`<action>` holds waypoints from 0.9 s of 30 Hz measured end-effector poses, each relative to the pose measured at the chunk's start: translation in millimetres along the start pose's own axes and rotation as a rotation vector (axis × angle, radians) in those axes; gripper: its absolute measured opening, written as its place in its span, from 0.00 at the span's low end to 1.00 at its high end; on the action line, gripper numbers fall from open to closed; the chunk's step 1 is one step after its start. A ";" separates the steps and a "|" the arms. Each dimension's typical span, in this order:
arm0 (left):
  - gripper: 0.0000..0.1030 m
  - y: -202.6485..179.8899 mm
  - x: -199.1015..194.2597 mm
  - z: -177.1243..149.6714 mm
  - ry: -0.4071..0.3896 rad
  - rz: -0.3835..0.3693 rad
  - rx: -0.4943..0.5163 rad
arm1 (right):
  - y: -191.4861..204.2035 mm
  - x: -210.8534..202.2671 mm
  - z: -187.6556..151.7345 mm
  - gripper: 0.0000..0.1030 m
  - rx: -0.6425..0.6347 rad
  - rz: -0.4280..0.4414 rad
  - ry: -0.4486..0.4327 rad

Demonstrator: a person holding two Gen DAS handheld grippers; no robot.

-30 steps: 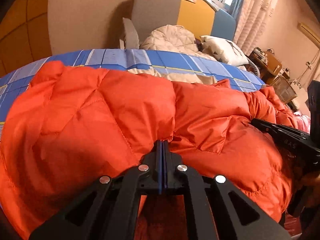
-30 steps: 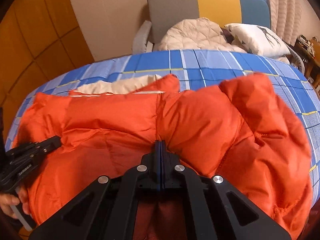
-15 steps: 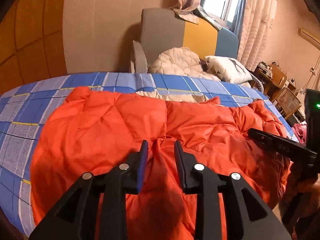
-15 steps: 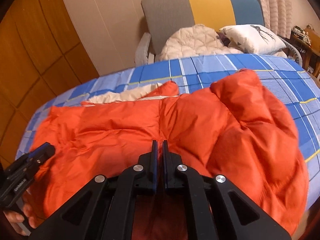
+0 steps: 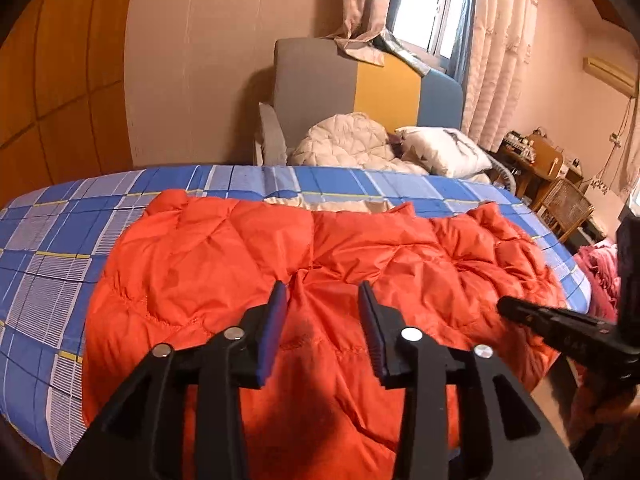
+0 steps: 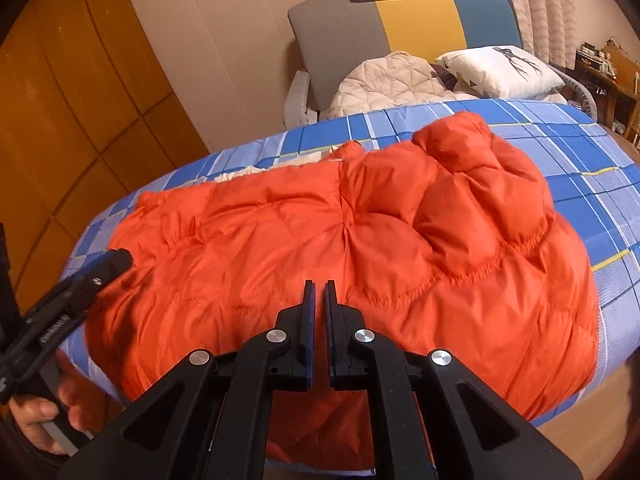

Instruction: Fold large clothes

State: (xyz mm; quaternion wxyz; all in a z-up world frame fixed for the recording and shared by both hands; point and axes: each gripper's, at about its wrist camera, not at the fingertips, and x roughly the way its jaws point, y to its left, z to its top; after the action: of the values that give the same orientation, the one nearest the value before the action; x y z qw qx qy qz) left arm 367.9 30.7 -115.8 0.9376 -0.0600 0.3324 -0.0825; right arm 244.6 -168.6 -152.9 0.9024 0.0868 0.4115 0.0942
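Note:
An orange down jacket lies folded across a bed with a blue plaid sheet. A strip of cream lining shows at the jacket's far edge. My left gripper hovers over the near hem. Its jaws are opening and nothing is between them. My right gripper hangs above the near hem further right, shut to a thin slit with nothing in it. Each gripper shows in the other's view, the left gripper held by a hand and the right gripper.
Behind the bed stands a grey, yellow and blue armchair holding a cream quilted coat and a white pillow. Wooden panelling lines the left. A desk and wicker chair stand at the right, near pink fabric.
Both grippers were shut on the jacket's near edge; they have let go and drawn back and up. The left jaws have spread wide, and the right jaws show only a slit.

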 end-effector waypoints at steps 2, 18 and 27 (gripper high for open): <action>0.44 -0.8 -5.2 -0.9 -0.008 0.003 0.003 | -2.6 -0.1 -2.1 0.04 0.005 -0.013 0.004; 0.44 55.6 11.9 -30.9 0.074 0.098 -0.096 | -32.2 20.1 -7.8 0.04 0.064 -0.041 0.039; 0.41 82.6 31.8 -45.8 0.126 0.102 -0.175 | -38.1 20.1 -7.9 0.04 0.085 -0.034 0.045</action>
State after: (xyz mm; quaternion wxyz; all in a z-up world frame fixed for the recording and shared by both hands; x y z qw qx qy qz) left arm 372.8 102.8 -184.5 0.9089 -0.1195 0.3994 -0.0090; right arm 255.3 -200.0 -181.5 0.8899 0.1159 0.4367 0.0631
